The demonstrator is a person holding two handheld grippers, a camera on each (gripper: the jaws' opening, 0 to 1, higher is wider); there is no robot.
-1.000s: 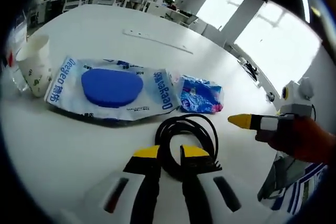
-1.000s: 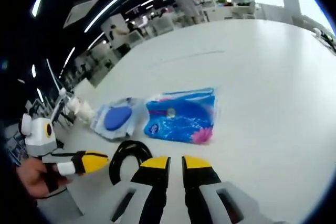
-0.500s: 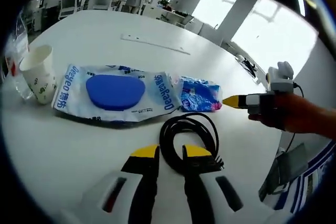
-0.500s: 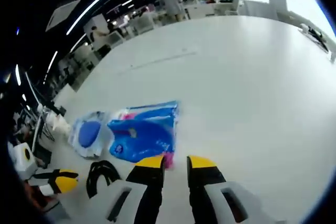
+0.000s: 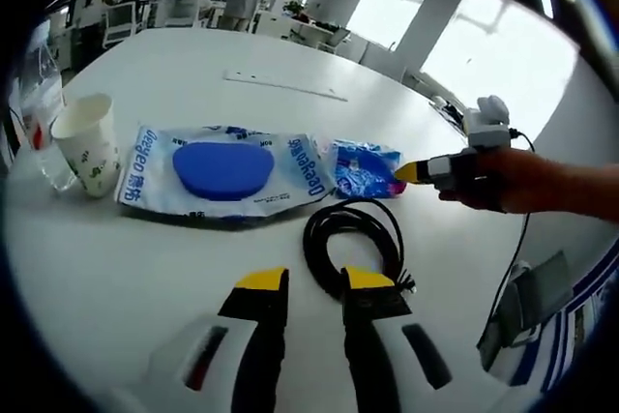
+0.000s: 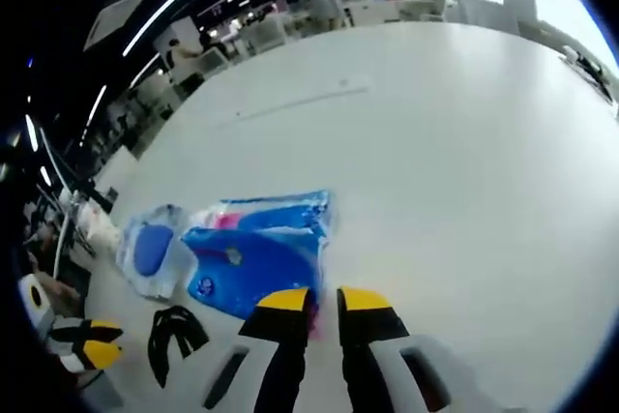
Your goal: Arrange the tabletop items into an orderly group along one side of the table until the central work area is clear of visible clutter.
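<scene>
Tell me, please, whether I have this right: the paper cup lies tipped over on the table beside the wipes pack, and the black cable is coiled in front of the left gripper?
Not quite. The cup stands upright, not tipped over, as the left gripper view shows. The rest holds: it is beside the wipes pack on the table, and the black cable is coiled in front of the left gripper.
</scene>
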